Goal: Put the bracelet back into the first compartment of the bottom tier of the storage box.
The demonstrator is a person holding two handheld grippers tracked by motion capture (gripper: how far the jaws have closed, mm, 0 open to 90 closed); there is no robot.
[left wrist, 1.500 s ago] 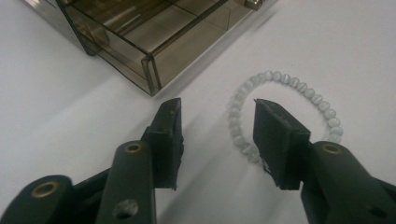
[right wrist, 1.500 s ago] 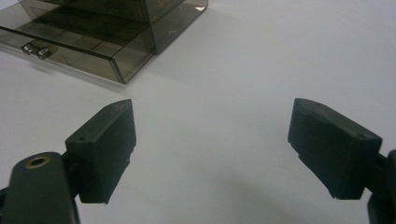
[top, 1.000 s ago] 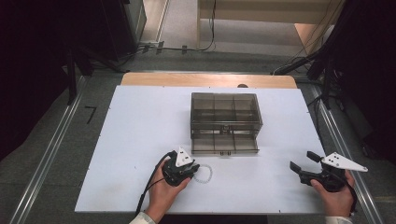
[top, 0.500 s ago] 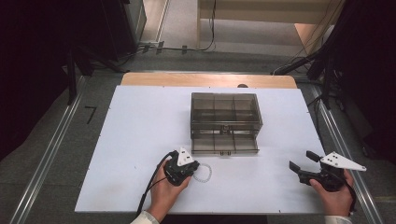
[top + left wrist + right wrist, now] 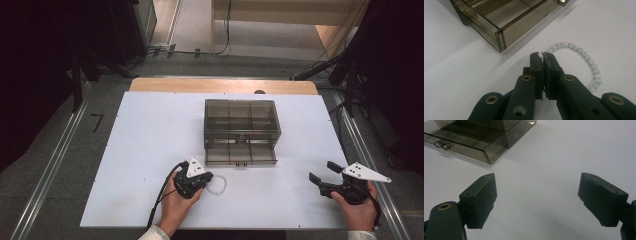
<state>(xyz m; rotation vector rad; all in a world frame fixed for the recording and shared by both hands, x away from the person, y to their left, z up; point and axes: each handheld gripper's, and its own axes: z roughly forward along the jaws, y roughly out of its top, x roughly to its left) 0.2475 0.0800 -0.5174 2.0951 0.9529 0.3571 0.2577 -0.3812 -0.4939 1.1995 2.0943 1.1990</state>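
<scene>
White bead bracelet (image 5: 584, 58) lying flat on the white table (image 5: 140, 150), looped just right of the left gripper (image 5: 542, 55) tips in the left gripper view; jaws pressed together at the near end of the loop, whether pinching a bead hard to tell. In the high view, bracelet (image 5: 218, 184) just beside the left gripper (image 5: 206, 178), between it and the front of the smoky clear drawer box (image 5: 241, 131). Bottom drawer (image 5: 506, 23) pulled out toward the person, its corner near the jaw tips and apart from the beads; open, divided compartments visible inside. Small drawer knobs (image 5: 442, 145) seen in the right gripper view. Right gripper (image 5: 537, 195) held low over bare table, jaws spread wide with nothing between; in the high view, right gripper (image 5: 325, 172) well apart from box and bracelet, near the table's right edge. Bracelet a near-round ring, no clear long axis. Left hand (image 5: 175, 207) and right hand (image 5: 357, 210) entering from the bottom edge.
</scene>
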